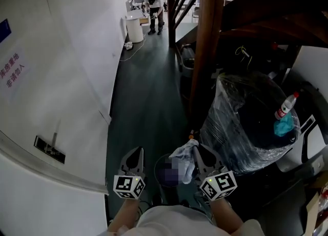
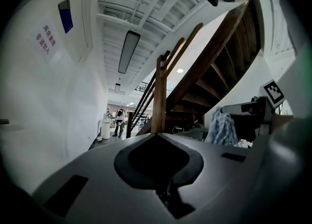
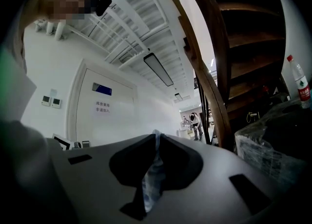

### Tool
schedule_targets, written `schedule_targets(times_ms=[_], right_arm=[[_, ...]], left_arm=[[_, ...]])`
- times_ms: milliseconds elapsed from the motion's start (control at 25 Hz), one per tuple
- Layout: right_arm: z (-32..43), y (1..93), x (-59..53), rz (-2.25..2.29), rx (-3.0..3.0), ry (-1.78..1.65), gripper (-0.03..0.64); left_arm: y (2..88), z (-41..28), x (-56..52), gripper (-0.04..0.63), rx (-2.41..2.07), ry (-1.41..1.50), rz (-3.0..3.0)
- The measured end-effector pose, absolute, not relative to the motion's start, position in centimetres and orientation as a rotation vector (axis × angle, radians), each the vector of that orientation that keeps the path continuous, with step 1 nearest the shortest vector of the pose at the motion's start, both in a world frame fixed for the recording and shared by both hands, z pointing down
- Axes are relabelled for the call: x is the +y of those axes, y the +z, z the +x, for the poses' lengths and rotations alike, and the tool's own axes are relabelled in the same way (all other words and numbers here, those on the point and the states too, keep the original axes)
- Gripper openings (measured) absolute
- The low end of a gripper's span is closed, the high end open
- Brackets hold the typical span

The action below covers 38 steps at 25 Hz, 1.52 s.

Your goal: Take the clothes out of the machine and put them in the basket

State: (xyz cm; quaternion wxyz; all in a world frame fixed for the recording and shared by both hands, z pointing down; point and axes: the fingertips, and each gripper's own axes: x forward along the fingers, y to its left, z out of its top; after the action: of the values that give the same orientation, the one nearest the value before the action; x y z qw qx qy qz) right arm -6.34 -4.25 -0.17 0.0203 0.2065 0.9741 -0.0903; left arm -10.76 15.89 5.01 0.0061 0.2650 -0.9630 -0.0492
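Jaws: right gripper is clamped on a crumpled pale-blue cloth garment; left gripper is closed, empty. Garment is judged light and limp, best pinched at a bunched fold.

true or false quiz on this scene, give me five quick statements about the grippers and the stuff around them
1. The right gripper grips a pale cloth between its fingers. True.
2. The left gripper holds a cloth too. False: its fingers are together with nothing between them.
3. A water bottle sits on top of the plastic-wrapped bundle. True.
4. The white bin stands right beside the grippers. False: it is far down the corridor, by the wall.
5. The floor is pale wood. False: it is dark.
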Motion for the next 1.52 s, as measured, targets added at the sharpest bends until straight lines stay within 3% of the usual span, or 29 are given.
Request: schedule_targets(times_ms=[480,1520], right_arm=[[-12.7,-3.5,-0.9,0.541,2.961,-0.263,0.037],[-17.1,22.3,1.7,0.505,3.489,-0.383,0.037]], left_arm=[[3.9,-18.0,17.6,0.02,-3.007,-0.162,1.001],[23.6,-20.5,16.6,0.02,-2.581,-0.142,0.996]])
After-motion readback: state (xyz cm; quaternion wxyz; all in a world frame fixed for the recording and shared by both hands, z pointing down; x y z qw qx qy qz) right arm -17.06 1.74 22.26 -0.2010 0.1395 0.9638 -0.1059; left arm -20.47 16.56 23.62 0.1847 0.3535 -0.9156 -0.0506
